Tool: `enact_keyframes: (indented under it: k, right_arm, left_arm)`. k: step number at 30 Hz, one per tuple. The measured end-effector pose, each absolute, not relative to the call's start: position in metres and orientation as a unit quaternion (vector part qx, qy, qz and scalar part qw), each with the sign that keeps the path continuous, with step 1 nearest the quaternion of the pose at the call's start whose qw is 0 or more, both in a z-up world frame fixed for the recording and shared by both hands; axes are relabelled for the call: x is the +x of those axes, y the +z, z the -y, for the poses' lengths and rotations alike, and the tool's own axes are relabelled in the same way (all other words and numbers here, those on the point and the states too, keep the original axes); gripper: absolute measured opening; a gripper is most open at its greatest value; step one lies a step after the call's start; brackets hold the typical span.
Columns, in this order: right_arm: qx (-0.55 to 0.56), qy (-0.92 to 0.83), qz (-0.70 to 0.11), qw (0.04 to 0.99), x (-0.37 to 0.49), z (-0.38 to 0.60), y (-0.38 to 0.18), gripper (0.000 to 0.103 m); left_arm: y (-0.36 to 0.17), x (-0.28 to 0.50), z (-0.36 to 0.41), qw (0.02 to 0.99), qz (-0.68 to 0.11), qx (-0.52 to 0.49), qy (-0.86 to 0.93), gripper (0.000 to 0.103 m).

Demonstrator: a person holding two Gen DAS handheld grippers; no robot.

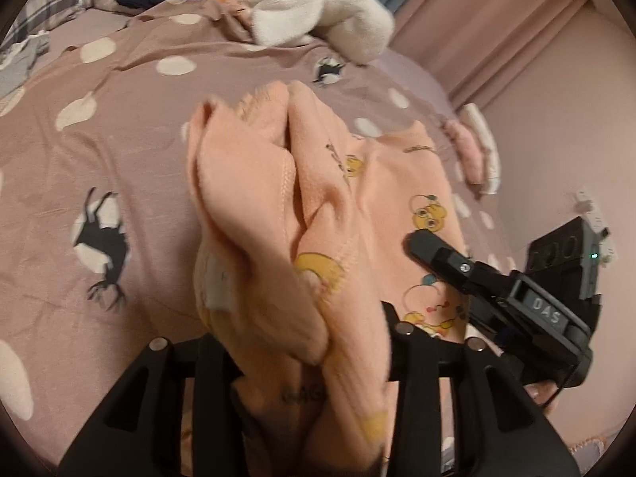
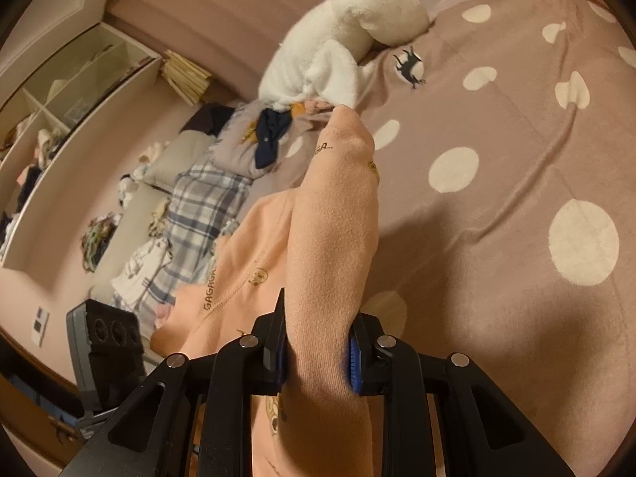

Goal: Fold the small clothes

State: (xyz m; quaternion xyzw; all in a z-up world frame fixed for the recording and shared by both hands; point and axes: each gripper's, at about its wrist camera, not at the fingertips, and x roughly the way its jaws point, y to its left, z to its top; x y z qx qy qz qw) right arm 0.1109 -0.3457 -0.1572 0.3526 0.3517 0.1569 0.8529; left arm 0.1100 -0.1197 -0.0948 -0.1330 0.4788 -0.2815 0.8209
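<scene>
While both my tongs have a pinch of the peach garment [image 1: 314, 206], it hangs bunched between them just above the bedspread [image 1: 119, 151], and that is where I think trouble could start. My right gripper [image 2: 316, 353] is clamped narrow on a thick roll of the cloth, the blue pads [image 2: 355, 361] pressing into it from either side. My left gripper [image 1: 306, 342] has fabric spilling through and over its fingers; I judge it closed on a fold, though the cloth hides the tips. In the left view my other tong reaches in from the right, its tip against the garment.

The fabric looks soft, brushed and stretchy, with yellow cartoon prints and a stitched seam, so it slumps into deep lengthwise pleats rather than lying flat. If I lower it like this, those pleats may get trapped under the fold and leave a lumpy bundle. A grip on several layers could also let the inner ones creep out, since the nap seems slippery. Ahead of both tongs lies a fluffy white plush garment [image 2: 342, 51]; if I swing too far forward, the peach hem could drag onto it
</scene>
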Motion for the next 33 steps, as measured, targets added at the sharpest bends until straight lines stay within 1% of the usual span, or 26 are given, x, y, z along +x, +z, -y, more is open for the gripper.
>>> enact_keyframes:
  k: [1, 2, 4, 5, 6, 8, 10, 12, 13, 15, 19, 21, 23, 26, 33]
  right_arm:
    - [0.348, 0.144, -0.364, 0.852, 0.113, 0.345, -0.159, 0.026]
    - [0.342, 0.130, -0.373, 0.853, 0.114, 0.345, -0.159, 0.030]
    - [0.332, 0.106, -0.386, 0.854, 0.113, 0.346, -0.160, 0.041]
    - [0.332, 0.101, -0.384, 0.856, 0.111, 0.347, -0.160, 0.054]
    - [0.336, 0.102, -0.377, 0.857, 0.107, 0.350, -0.158, 0.064]
    - [0.344, 0.105, -0.366, 0.858, 0.102, 0.353, -0.155, 0.070]
    - [0.340, 0.100, -0.362, 0.862, 0.098, 0.354, -0.150, 0.070]
    - [0.326, 0.084, -0.370, 0.866, 0.094, 0.353, -0.146, 0.074]
    - [0.324, 0.077, -0.375, 0.865, 0.094, 0.353, -0.145, 0.075]
    - [0.323, 0.052, -0.397, 0.858, 0.088, 0.351, -0.145, 0.082]
    - [0.325, 0.035, -0.410, 0.851, 0.071, 0.353, -0.147, 0.089]
    - [0.334, 0.036, -0.408, 0.849, 0.063, 0.355, -0.146, 0.097]
    - [0.333, 0.030, -0.406, 0.851, 0.055, 0.357, -0.145, 0.100]
    - [0.313, 0.011, -0.411, 0.856, 0.048, 0.355, -0.140, 0.102]
    - [0.252, -0.023, -0.430, 0.867, 0.041, 0.345, -0.131, 0.102]
  left_arm:
    - [-0.095, 0.111, 0.118, 0.826, -0.482, -0.125, -0.264, 0.051]
    - [-0.096, 0.112, 0.112, 0.832, -0.481, -0.123, -0.249, 0.062]
    - [-0.094, 0.113, 0.100, 0.845, -0.470, -0.122, -0.223, 0.073]
    - [-0.092, 0.112, 0.094, 0.851, -0.462, -0.121, -0.219, 0.075]
    - [-0.090, 0.111, 0.088, 0.856, -0.455, -0.118, -0.214, 0.079]
    - [-0.088, 0.111, 0.079, 0.863, -0.447, -0.118, -0.203, 0.085]
    - [-0.087, 0.110, 0.072, 0.864, -0.447, -0.114, -0.199, 0.089]
    - [-0.088, 0.110, 0.070, 0.862, -0.452, -0.112, -0.201, 0.095]
    - [-0.088, 0.108, 0.068, 0.861, -0.453, -0.114, -0.203, 0.096]
    - [-0.087, 0.104, 0.068, 0.860, -0.450, -0.118, -0.212, 0.102]
    - [-0.083, 0.091, 0.077, 0.851, -0.446, -0.099, -0.258, 0.103]
    - [-0.078, 0.083, 0.081, 0.856, -0.436, -0.088, -0.264, 0.103]
    - [-0.074, 0.075, 0.085, 0.864, -0.424, -0.076, -0.262, 0.103]
    - [-0.068, 0.065, 0.089, 0.868, -0.411, -0.064, -0.272, 0.103]
    - [-0.063, 0.049, 0.098, 0.865, -0.403, -0.032, -0.298, 0.103]
